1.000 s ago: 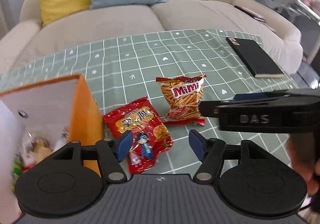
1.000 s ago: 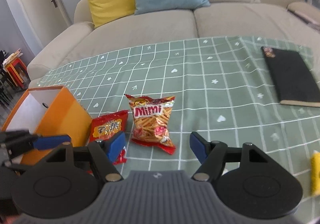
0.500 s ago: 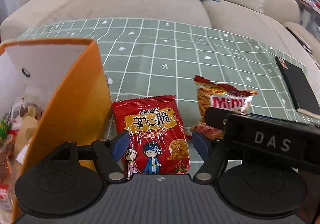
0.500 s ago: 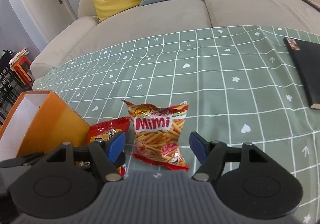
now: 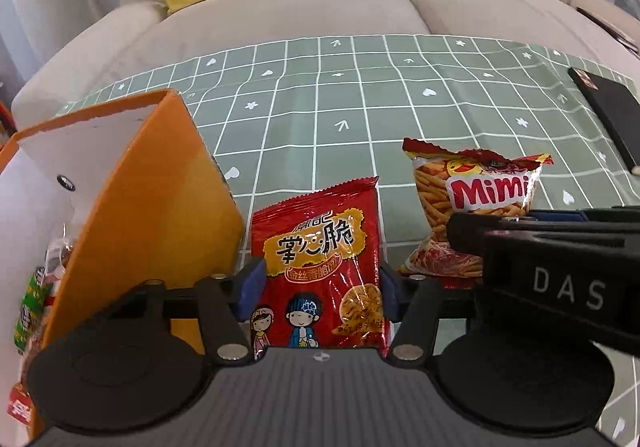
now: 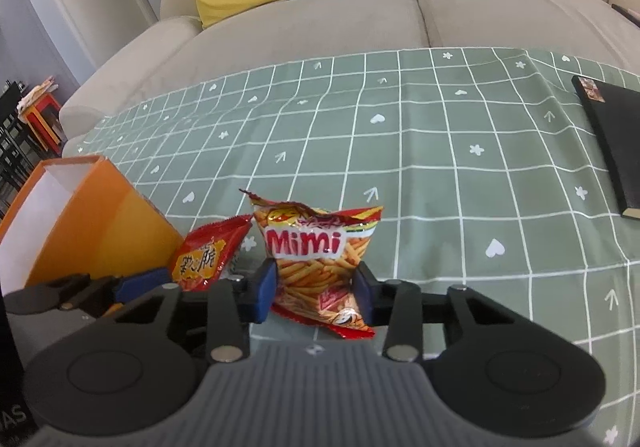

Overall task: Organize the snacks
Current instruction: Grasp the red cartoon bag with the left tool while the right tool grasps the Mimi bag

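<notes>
A red snack bag with cartoon children (image 5: 320, 247) lies next to the orange box (image 5: 160, 207). My left gripper (image 5: 320, 295) is closing on it, and both blue pads touch its side edges. In the right wrist view the same red bag (image 6: 204, 259) bends upward beside the orange box (image 6: 100, 223). The Mimi stick-snack bag (image 6: 316, 247) sits crumpled between the pads of my right gripper (image 6: 316, 291), whose jaws are closing and press its lower sides. From the left wrist view the Mimi bag (image 5: 480, 191) is partly hidden behind the right gripper's black body.
Several snack packets (image 5: 36, 295) sit inside the white-lined box. A black notebook (image 6: 612, 143) lies at the right edge of the green checked tablecloth (image 6: 440, 151). Behind the table stands a beige sofa (image 6: 320, 19) with yellow and blue cushions.
Both grippers came down and forward onto their bags. Their jaws narrowed from wide open until the pads met the red bag and the Mimi bag, which crumpled.
</notes>
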The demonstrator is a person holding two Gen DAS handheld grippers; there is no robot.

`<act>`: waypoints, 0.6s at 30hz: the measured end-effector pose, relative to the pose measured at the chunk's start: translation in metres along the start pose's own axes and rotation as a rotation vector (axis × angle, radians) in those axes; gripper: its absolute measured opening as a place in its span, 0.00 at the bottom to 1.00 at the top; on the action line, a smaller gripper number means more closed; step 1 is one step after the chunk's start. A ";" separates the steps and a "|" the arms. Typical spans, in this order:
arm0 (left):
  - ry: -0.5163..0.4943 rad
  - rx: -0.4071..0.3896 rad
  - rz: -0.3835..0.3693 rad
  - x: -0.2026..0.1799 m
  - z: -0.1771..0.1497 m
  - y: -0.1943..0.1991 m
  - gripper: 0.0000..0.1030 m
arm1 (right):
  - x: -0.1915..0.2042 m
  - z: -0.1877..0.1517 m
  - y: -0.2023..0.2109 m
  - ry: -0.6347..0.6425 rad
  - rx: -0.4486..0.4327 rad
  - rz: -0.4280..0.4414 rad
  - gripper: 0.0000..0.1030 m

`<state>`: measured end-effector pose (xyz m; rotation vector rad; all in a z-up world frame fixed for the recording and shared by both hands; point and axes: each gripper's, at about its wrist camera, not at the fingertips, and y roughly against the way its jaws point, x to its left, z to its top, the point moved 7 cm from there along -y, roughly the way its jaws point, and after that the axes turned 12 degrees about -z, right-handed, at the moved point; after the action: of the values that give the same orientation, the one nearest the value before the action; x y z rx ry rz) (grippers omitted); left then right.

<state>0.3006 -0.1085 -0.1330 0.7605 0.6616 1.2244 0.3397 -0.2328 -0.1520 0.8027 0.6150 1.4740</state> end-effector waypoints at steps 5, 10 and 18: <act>-0.063 -0.016 -0.012 -0.006 -0.005 0.012 0.42 | -0.001 -0.008 0.008 -0.016 0.012 -0.017 0.36; -0.084 -0.030 -0.031 -0.008 -0.018 0.025 0.38 | -0.005 -0.021 0.025 -0.007 0.032 -0.062 0.33; -0.191 -0.074 -0.098 -0.029 -0.051 0.057 0.29 | -0.021 -0.047 0.048 -0.072 0.104 -0.090 0.33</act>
<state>0.2216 -0.1197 -0.1164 0.7636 0.4890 1.0665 0.2725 -0.2524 -0.1458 0.8931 0.6693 1.3340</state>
